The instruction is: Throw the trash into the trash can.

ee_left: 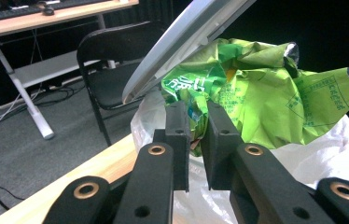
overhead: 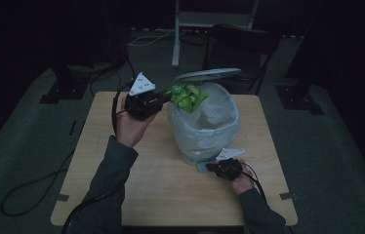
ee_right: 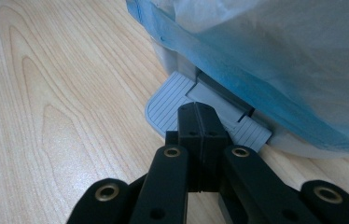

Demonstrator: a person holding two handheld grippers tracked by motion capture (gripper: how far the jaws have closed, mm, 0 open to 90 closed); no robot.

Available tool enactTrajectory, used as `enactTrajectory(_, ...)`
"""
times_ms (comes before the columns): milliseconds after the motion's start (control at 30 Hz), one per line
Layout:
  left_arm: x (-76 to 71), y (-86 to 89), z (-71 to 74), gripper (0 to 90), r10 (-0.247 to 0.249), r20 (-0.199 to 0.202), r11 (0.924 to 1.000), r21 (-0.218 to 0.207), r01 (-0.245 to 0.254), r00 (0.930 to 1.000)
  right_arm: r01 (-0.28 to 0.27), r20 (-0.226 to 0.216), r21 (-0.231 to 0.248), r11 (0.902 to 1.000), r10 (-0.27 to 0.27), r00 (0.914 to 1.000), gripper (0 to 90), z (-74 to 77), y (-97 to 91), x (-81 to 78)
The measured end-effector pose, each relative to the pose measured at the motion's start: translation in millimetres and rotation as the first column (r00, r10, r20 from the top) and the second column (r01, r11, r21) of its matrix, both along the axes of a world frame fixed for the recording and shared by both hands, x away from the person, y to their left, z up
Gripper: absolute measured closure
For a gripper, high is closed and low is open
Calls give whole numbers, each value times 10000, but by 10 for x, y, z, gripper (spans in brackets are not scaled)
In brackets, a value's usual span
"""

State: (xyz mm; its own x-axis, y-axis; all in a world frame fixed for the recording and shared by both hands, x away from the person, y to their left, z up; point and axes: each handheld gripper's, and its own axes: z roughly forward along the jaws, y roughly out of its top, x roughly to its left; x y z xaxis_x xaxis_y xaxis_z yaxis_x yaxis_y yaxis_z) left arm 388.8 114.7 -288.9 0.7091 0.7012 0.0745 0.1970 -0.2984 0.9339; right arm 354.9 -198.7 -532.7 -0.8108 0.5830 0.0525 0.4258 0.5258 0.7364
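On the wooden table (overhead: 161, 185), the left gripper (ee_left: 195, 116), jaws clamped on a crumpled green wrapper (ee_left: 266, 93), holds it over the far-left rim of the lined pedal bin (overhead: 205, 124) beneath its raised lid (overhead: 207, 74), while the right gripper (ee_right: 200, 119), jaws pressed together, rests on the grey pedal (ee_right: 168, 102) at the bin's near side.

My left gripper (overhead: 163, 100) is holding a crumpled green wrapper (overhead: 187, 96) at the rim of the lined bin (overhead: 205, 124), under its raised lid (overhead: 207, 74). My right gripper (overhead: 213, 166) is sitting low at the bin's base, pressing on the grey pedal (overhead: 202, 167). Bin is standing on the wooden table (overhead: 171, 180).
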Motion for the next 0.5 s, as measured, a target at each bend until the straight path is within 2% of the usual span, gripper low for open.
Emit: enactTrajectory(500,101,-125,5,822,-161,-54,9998,80,162,9999,1,-3,11,10000,-1,10000,900,-1,-1,1)
